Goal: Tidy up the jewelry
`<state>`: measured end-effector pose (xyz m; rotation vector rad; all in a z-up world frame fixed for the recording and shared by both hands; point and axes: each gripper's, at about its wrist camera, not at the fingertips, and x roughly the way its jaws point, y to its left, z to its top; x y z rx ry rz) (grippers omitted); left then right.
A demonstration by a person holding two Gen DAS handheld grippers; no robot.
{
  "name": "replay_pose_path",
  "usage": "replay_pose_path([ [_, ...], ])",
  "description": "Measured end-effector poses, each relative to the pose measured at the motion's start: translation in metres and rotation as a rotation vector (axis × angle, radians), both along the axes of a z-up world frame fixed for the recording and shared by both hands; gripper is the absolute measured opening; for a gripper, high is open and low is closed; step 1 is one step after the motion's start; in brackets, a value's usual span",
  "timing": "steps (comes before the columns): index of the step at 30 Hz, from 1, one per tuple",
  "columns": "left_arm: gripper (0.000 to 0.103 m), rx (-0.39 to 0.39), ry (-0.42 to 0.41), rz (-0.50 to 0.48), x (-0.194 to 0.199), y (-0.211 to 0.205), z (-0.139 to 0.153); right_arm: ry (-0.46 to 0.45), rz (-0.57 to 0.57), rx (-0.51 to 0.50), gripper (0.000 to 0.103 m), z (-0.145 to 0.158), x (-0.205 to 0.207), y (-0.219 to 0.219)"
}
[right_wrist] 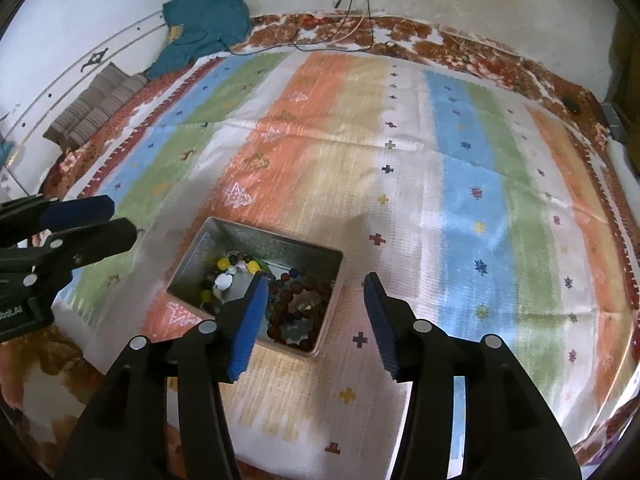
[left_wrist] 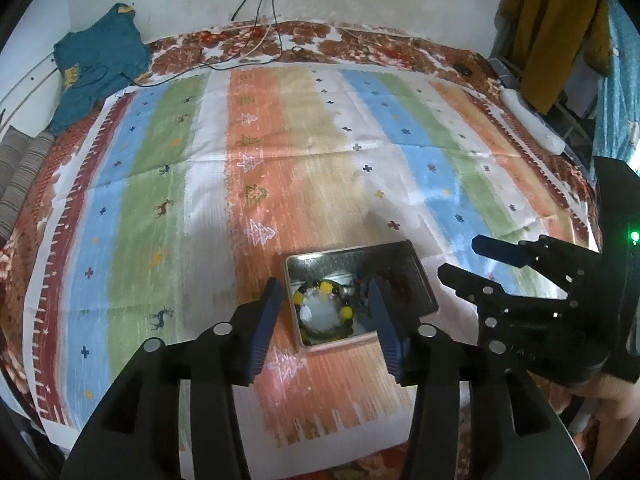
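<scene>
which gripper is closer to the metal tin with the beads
Left. The left gripper hangs right over the metal tin, fingers straddling its beaded end; the right gripper sits off its right edge.

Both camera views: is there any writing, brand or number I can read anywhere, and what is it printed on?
"bot.AI": white letters on the black body of the left gripper, at the left edge of the right wrist view; the start of the word is cut off by the picture's edge.
Faint raised marks on the body of the right gripper: too dim to read.
The metal tin and striped cloth carry no text, only tree, cross and deer motifs.
</scene>
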<state>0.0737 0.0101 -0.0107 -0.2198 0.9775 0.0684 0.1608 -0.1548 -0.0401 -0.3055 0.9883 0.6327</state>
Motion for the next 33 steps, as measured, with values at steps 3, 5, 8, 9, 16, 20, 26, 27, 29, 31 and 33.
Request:
replay_pose_path([
  [3,0.052,0.003,-0.015,-0.011,-0.011,-0.003,0.002,0.002,-0.011,0.002,0.056,0.001,-0.004,-0.006],
  [5,0.056,0.004,-0.023,-0.017,-0.017,-0.004,0.003,0.001,-0.016,0.003,0.060,0.002,-0.007,-0.010],
  [8,0.064,0.004,-0.037,-0.018,-0.026,-0.005,0.005,0.003,-0.022,0.022,0.064,0.004,-0.011,-0.015],
  [9,0.065,0.000,-0.039,-0.017,-0.029,-0.004,0.005,0.003,-0.024,0.028,0.065,0.005,-0.012,-0.016],
  [16,0.076,-0.007,-0.042,-0.017,-0.043,-0.006,0.004,-0.018,-0.020,0.037,0.077,0.011,-0.027,-0.025],
  [20,0.083,-0.008,-0.052,-0.023,-0.051,-0.008,0.005,-0.039,-0.010,0.040,0.082,0.015,-0.037,-0.028],
  [26,0.092,-0.007,-0.079,-0.020,-0.066,-0.010,0.008,-0.050,0.001,0.010,0.088,0.015,-0.045,-0.028],
  [27,0.094,-0.006,-0.081,-0.018,-0.068,-0.010,0.007,-0.057,0.000,0.010,0.089,0.017,-0.046,-0.029],
  [29,0.096,-0.005,-0.088,-0.015,-0.073,-0.010,0.008,-0.067,-0.005,0.010,0.091,0.018,-0.049,-0.031],
  [31,0.097,0.010,-0.100,-0.011,-0.079,-0.011,0.009,-0.074,-0.001,0.016,0.094,0.020,-0.053,-0.033],
  [33,0.097,0.030,-0.103,-0.009,-0.082,-0.013,0.009,-0.085,0.011,0.029,0.096,0.024,-0.059,-0.035],
])
